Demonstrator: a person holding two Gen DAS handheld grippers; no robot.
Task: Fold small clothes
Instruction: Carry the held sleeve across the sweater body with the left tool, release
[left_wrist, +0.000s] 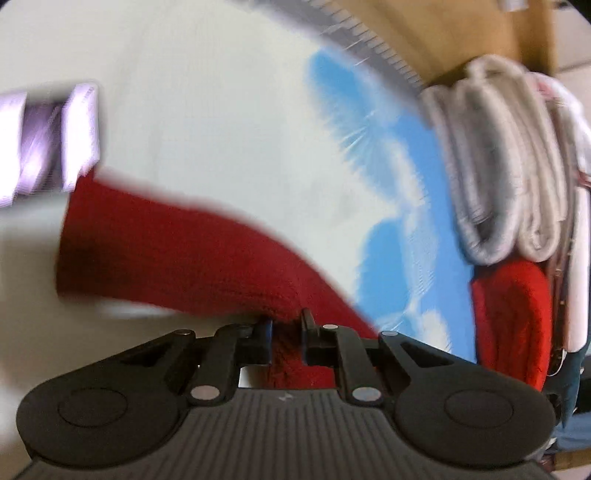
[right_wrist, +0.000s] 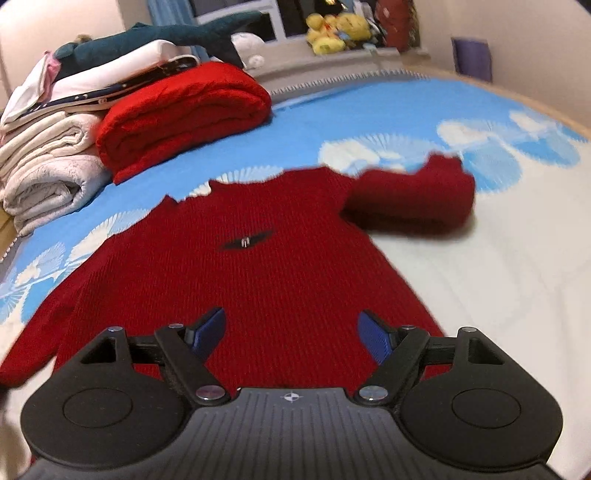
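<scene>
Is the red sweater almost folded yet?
Just started. Done: a folded red knit sits by the towels. In hand: the left claw pinches the dark red sweater. The right claw is open. Left: body still flat.

Motion blur is smearing the red sweater (left_wrist: 155, 243) and a purple object (left_wrist: 48, 140) in the left wrist view; gripper bodies are hiding the sweater's hem.

No readable text, label, brand or number on anything in either view.
</scene>
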